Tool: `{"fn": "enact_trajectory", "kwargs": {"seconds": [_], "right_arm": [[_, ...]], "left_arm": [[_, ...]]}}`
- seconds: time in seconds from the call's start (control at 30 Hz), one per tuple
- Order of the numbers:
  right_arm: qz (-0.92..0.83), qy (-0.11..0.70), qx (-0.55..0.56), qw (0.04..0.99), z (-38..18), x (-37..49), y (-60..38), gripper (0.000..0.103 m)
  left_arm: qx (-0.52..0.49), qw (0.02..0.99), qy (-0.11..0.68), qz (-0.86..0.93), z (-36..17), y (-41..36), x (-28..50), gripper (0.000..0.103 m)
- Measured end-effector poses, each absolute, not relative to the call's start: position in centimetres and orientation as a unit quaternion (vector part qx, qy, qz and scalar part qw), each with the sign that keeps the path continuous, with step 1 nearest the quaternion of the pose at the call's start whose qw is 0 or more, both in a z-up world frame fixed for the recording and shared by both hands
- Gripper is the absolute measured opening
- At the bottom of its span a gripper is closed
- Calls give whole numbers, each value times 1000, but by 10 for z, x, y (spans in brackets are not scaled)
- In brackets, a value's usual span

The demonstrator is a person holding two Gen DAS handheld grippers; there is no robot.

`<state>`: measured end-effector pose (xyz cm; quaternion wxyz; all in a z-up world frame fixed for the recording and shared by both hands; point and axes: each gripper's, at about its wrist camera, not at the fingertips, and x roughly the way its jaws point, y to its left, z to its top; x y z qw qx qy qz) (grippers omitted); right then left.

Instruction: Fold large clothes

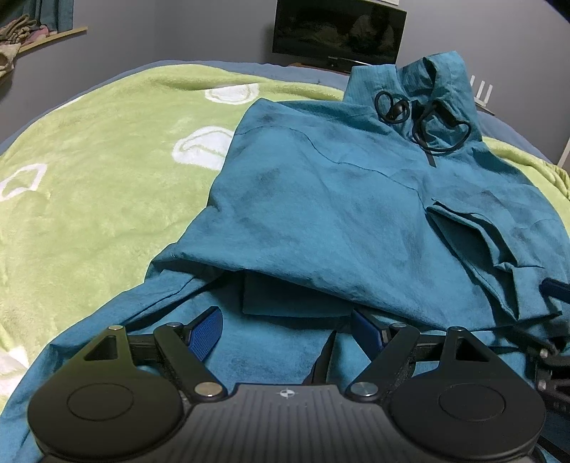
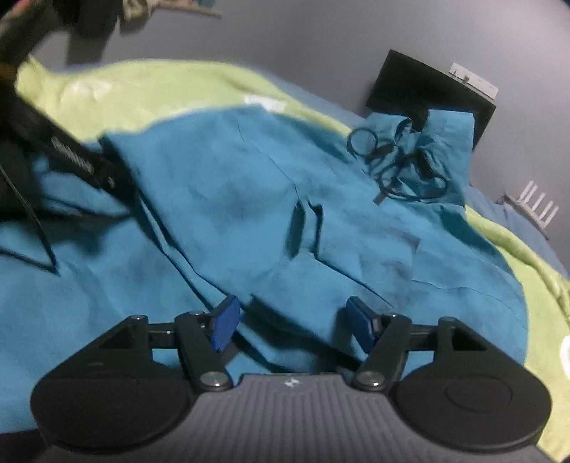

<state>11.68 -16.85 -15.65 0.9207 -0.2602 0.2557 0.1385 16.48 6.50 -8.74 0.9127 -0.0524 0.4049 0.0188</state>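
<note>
A large teal hooded jacket lies partly folded on a green blanket. Its hood and dark drawcords point to the far side, and one side is folded over the middle. My left gripper is open over the near hem, with only flat cloth under its blue pads. In the right wrist view the jacket fills the middle. My right gripper is open, its pads standing either side of a raised fold without pressing it. The left gripper's black body shows blurred at the upper left.
The blanket with white shapes spreads left of the jacket over a blue bed cover. A dark screen stands against the grey far wall. A white device with antennas sits beyond the bed's right side. Clothes hang at the upper left.
</note>
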Motion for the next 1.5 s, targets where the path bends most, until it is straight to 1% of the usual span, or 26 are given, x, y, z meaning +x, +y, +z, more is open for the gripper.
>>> {"fn": "enact_trajectory", "kwargs": {"seconds": [0.03, 0.1, 0.13, 0.17, 0.23, 0.33, 0.43, 0.5, 0.57, 0.63, 0.67, 0.7, 0.77, 0.87, 0.9, 0.93, 1.03, 1.1, 1.2, 1.3, 1.37, 1.43, 1.5], "right_arm": [[132, 253, -248, 926, -155, 122, -173, 54], [132, 256, -200, 937, -148, 124, -187, 19], [133, 256, -176, 941, -145, 124, -194, 12], [125, 252, -149, 948, -141, 124, -202, 8], [106, 235, -81, 963, -130, 121, -223, 6], [66, 205, 27, 976, -114, 122, -261, 6], [-17, 187, 147, 971, -111, 119, -310, 6], [-74, 202, 228, 950, -121, 120, -342, 6], [-92, 219, 295, 926, -134, 122, -363, 6], [-88, 224, 322, 916, -139, 124, -368, 7], [-80, 221, 327, 915, -140, 125, -367, 10], [-72, 220, 327, 916, -139, 127, -366, 19], [-62, 221, 306, 924, -137, 131, -359, 31], [-94, 257, 236, 932, -144, 140, -350, 31], [-107, 268, 228, 930, -149, 141, -352, 31], [-124, 279, 237, 922, -156, 141, -355, 30], [-149, 260, 255, 919, -158, 132, -361, 30], [-152, 244, 252, 924, -155, 127, -359, 36], [-149, 271, 251, 917, -164, 132, -360, 37], [-153, 266, 259, 916, -161, 123, -362, 38], [-154, 263, 268, 914, -158, 119, -367, 42], [-154, 255, 273, 915, -150, 109, -367, 48], [-149, 241, 279, 917, -140, 98, -367, 58]], "left_arm": [[-52, 913, 405, 19, -87, 65, 165, 81], [-51, 912, 406, 18, -88, 65, 165, 81], [-51, 912, 406, 18, -88, 65, 164, 81], [-52, 912, 406, 18, -87, 65, 164, 81], [-52, 913, 405, 18, -87, 65, 164, 81], [-52, 912, 406, 18, -88, 65, 164, 81], [-53, 912, 407, 18, -88, 65, 165, 81], [-53, 911, 408, 17, -89, 65, 165, 81], [-53, 911, 409, 17, -89, 64, 166, 81], [-53, 910, 410, 15, -90, 65, 166, 81], [-53, 910, 410, 15, -90, 65, 166, 81], [-54, 910, 411, 15, -90, 65, 166, 81], [-54, 910, 412, 14, -90, 65, 167, 81], [-55, 909, 414, 14, -91, 65, 167, 81], [-55, 909, 414, 14, -91, 65, 167, 81], [-55, 909, 414, 14, -91, 65, 167, 81], [-53, 909, 414, 14, -91, 64, 168, 81], [-53, 909, 414, 15, -91, 65, 167, 81], [-48, 909, 414, 18, -90, 64, 166, 81], [-36, 909, 415, 24, -87, 61, 160, 81], [-31, 909, 415, 28, -84, 59, 154, 82], [-27, 911, 411, 33, -76, 57, 147, 81], [-35, 919, 392, 34, -64, 56, 135, 81]]}}
